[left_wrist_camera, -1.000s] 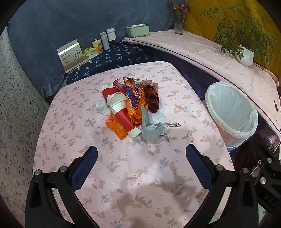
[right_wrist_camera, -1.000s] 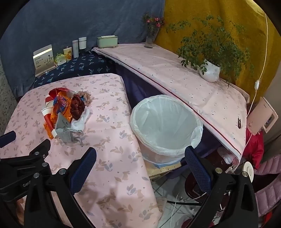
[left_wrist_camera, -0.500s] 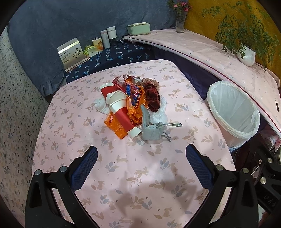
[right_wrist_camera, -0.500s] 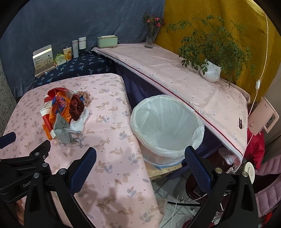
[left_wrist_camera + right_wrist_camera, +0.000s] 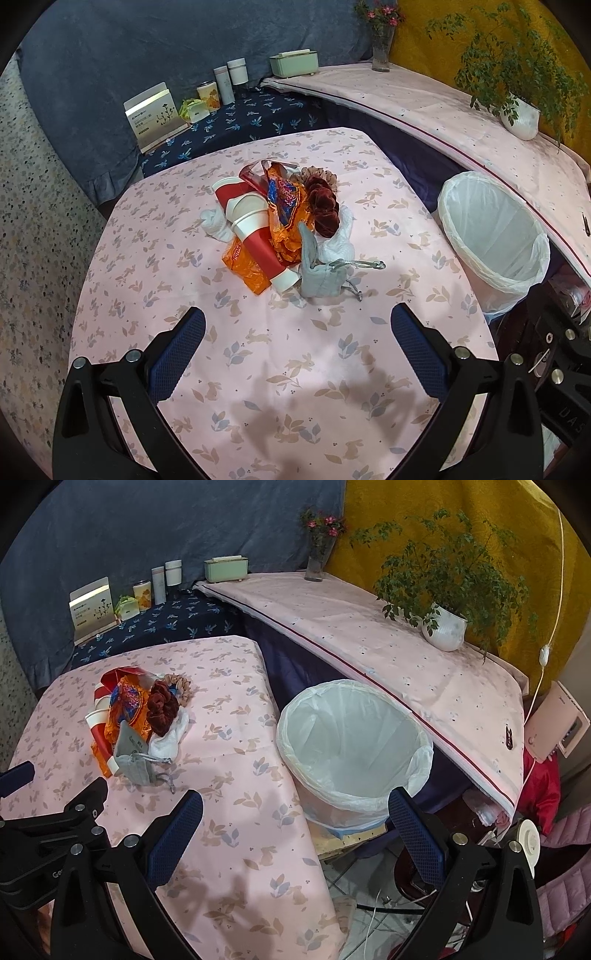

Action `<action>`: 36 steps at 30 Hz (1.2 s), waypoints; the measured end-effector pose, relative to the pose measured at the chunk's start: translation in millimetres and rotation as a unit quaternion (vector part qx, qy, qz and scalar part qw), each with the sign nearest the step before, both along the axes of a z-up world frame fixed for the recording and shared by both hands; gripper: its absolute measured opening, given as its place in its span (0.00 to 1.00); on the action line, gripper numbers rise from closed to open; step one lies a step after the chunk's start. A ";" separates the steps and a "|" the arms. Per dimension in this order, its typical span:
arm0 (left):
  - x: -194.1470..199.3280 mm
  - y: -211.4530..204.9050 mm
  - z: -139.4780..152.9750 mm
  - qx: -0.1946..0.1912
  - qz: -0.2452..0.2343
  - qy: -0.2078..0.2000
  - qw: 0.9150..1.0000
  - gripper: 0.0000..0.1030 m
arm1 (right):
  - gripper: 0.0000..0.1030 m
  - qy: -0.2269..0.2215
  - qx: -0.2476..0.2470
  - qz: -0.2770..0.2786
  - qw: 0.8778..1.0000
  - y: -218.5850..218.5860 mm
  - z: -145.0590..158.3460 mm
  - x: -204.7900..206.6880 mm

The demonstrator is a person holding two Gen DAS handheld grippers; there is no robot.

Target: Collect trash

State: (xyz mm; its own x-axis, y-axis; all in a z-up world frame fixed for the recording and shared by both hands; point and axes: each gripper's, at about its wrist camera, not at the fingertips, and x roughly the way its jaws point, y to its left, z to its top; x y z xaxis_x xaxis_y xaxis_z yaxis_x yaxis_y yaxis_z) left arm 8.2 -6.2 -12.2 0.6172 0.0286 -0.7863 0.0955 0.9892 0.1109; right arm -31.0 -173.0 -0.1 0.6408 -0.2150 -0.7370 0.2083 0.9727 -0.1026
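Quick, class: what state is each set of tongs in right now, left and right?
Left tongs: open, holding nothing, above the table.
Right tongs: open, holding nothing, near the bin.

Lined bin (image 5: 354, 746) beside trash pile (image 5: 142, 723)

Glossy plastic liner (image 5: 354, 738), cloth tablecloth (image 5: 288, 369)

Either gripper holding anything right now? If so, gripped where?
Nothing held. The left gripper and right gripper are both open and empty; the trash pile sits untouched on the table.
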 end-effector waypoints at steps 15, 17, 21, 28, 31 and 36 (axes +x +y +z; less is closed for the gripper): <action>-1.2 0.6 2.5 0.003 0.002 -0.001 1.000 0.93 | 0.93 -0.005 -0.003 0.000 1.000 0.6 0.4 -1.5; -1.2 0.6 2.8 0.004 0.003 -0.001 1.000 0.93 | 0.93 -0.005 -0.003 -0.001 1.000 -0.1 0.8 -1.6; -1.6 0.7 3.3 0.004 0.003 -0.002 1.000 0.93 | 0.93 -0.005 -0.004 0.000 1.000 -0.2 1.0 -1.4; -1.7 0.7 3.2 0.004 0.003 -0.003 1.000 0.93 | 0.93 -0.006 -0.005 -0.005 1.000 -1.5 1.1 -0.8; -1.5 0.9 3.4 0.004 0.003 -0.002 1.000 0.93 | 0.93 -0.006 -0.006 -0.006 1.000 -0.5 0.7 -0.3; -1.8 0.8 3.4 0.004 0.002 -0.003 1.000 0.93 | 0.93 -0.005 -0.005 -0.007 1.000 -0.1 -0.5 -0.1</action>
State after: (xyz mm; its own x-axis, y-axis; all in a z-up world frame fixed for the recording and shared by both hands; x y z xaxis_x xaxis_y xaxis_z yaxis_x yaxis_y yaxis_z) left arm 6.5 -5.4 -8.8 0.6217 0.0376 -0.7823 0.0913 0.9886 0.1201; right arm -31.1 -173.0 -0.6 0.6444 -0.2318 -0.7287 0.2227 0.9685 -0.1112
